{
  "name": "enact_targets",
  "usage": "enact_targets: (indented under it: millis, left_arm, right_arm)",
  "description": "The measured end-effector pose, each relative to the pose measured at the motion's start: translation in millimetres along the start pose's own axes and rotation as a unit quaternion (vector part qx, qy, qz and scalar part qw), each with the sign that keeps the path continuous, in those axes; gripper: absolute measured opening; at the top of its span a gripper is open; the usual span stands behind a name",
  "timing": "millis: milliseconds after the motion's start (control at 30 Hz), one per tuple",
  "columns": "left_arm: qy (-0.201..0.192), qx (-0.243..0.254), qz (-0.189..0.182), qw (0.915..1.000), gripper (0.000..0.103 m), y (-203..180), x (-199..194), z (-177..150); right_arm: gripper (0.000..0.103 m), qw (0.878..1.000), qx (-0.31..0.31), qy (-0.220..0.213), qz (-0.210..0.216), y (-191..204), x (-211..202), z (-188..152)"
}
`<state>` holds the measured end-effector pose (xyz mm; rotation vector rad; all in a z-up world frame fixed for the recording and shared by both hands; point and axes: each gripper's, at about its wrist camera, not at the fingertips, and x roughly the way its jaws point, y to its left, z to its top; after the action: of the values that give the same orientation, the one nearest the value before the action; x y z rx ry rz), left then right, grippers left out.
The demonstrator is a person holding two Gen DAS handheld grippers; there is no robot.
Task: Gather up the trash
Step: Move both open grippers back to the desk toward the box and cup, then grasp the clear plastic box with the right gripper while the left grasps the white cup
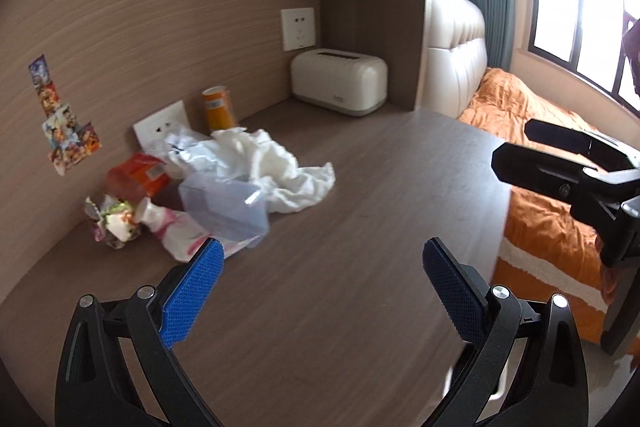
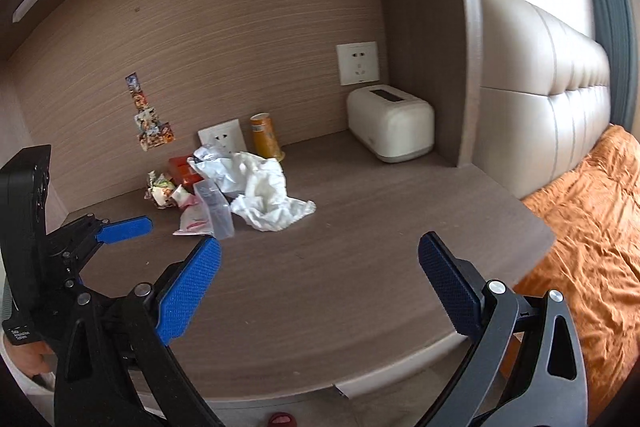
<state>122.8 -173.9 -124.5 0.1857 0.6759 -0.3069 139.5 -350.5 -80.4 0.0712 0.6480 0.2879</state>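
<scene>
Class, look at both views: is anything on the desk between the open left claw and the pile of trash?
Nothing visible. Bare desk lies between the left claw and the trash pile; the clear plastic container is its nearest piece.

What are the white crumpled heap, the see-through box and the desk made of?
Heap: probably tissue paper, matte, softly creased. Box: clear plastic, slightly frosted, things showing through. Desk: seemingly wood-grain laminate, matte brown.
</scene>
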Motion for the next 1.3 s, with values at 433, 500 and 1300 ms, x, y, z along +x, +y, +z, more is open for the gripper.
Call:
enact_targets:
  millis: [433, 500, 1300]
  left_arm:
    - [0.037, 0.108, -0.035, 0.9929, 0.098, 78.3, 41.1, -18.2]
    - [0.039, 0.098, -0.037, 0.9937, 0.098, 90.2, 47.3, -16.6]
    - [0.053, -0.002, -0.078, 0.9955, 0.098, 164.3, 56.5, -14.5]
  right_arm:
    - [0.099, 0.99, -0.067, 0.058, 0.111, 83.8, 128.4, 25.7]
    - [0.099, 0.989, -0.072, 0.064, 0.117, 91.1, 141.4, 27.4]
    - [0.071, 0.978, -0.116, 0.117, 0.126, 116.3, 193.8, 19.3]
